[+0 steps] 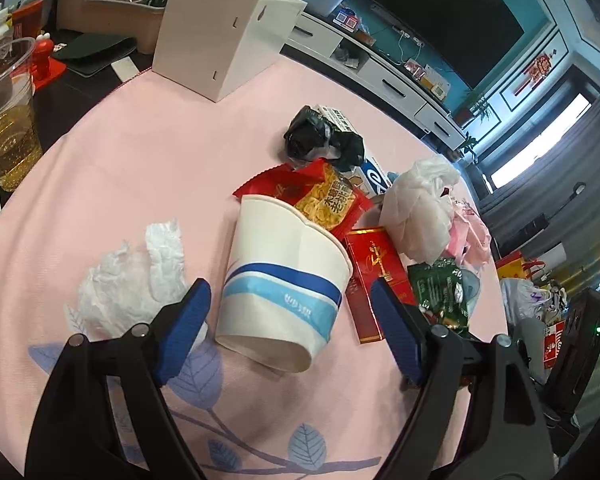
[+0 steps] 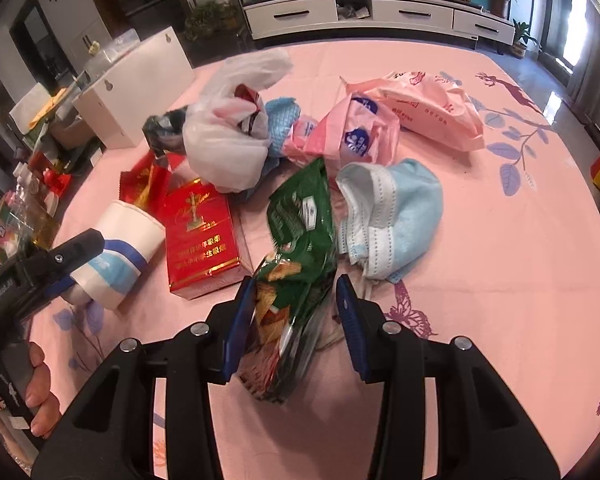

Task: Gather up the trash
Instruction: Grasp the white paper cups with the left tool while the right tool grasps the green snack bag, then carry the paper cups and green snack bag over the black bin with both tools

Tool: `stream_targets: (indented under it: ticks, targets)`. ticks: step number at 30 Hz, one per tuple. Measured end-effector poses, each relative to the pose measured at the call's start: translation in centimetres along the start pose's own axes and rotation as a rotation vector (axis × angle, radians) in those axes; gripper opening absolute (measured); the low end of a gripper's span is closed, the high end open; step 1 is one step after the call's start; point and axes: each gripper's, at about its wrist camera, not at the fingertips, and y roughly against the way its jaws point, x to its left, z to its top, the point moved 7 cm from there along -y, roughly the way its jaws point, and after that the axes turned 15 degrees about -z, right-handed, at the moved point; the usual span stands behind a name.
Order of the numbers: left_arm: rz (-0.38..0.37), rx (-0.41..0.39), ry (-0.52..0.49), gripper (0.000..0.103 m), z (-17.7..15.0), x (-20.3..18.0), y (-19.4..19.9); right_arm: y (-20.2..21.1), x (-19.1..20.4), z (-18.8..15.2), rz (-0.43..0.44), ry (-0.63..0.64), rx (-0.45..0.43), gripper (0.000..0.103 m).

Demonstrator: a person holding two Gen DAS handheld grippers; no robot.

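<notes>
Trash lies scattered over the pink leaf-printed tablecloth [image 2: 500, 280], and none of it looks gathered into any container yet, so I judge the task to be near its start.

The left gripper [image 1: 288, 320] stands wide open around a white paper cup with blue bands [image 1: 284, 284], which lies on its side between the pads; neither pad presses on it. Just beyond its right finger lies a red cigarette box [image 1: 370, 276], and beside its left finger a crumpled clear plastic glove [image 1: 132, 280].

The right gripper [image 2: 296, 312] is about half open, with a crinkled green snack wrapper [image 2: 300, 240] between its fingers. The left pad touches the wrapper; the right pad shows a gap, so the grip is not firm.

Left to collect, ahead of the fingertips:
- a pale blue face mask [image 2: 388, 216], just right of the wrapper
- a white plastic bag [image 2: 228, 140]
- pink plastic packaging [image 2: 412, 116]
- a red and yellow snack packet [image 1: 320, 196]
- a black crumpled bag [image 1: 320, 136]

A white box [image 1: 224, 36] and a clear plastic cup of yellow drink [image 1: 8, 120] stand well apart. The tight pile may make single picks awkward.
</notes>
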Motion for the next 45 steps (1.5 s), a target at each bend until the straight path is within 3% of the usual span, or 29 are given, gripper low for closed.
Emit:
stream_targets:
  ticks: [4, 10, 14, 19, 23, 30, 34, 45]
  targets:
    - [0.007, 0.003, -0.013, 0.081, -0.3, -0.1, -0.3, -0.1, 0.0, 0.0, -0.010, 0.006, -0.013, 0.044]
    - [0.048, 0.022, -0.054, 0.080, -0.8, -0.6, -1.0, 0.3, -0.1, -0.1, -0.041, 0.036, -0.041, 0.031]
    - [0.054, 0.057, -0.052, 0.057, -1.3, -0.7, -1.7, 0.9, -0.6, -0.4, -0.045, 0.048, -0.062, 0.016]
    - [0.003, 0.043, 0.002, 0.045, -1.4, -0.6, -1.8, 1.6, -1.6, -0.9, -0.052, 0.042, -0.071, 0.013]
    - [-0.006, -0.002, 0.054, 0.044, -1.6, -0.6, -0.9, 2.4, -2.5, -1.3, -0.053, 0.036, -0.081, 0.012]
    - [-0.075, -0.117, 0.013, 0.045, -1.6, -3.5, 3.7, 4.8, -3.9, -1.6, -0.024, 0.010, -0.117, 0.012]
    - [-0.056, -0.127, 0.034, 0.045, -2.4, -3.5, 4.8, 5.8, -4.3, -1.6, -0.020, 0.002, -0.136, 0.012]
    - [-0.086, -0.157, -0.067, 0.045, -3.2, -6.8, 7.4, 8.0, -5.7, -2.7, 0.015, -0.035, -0.170, 0.012]
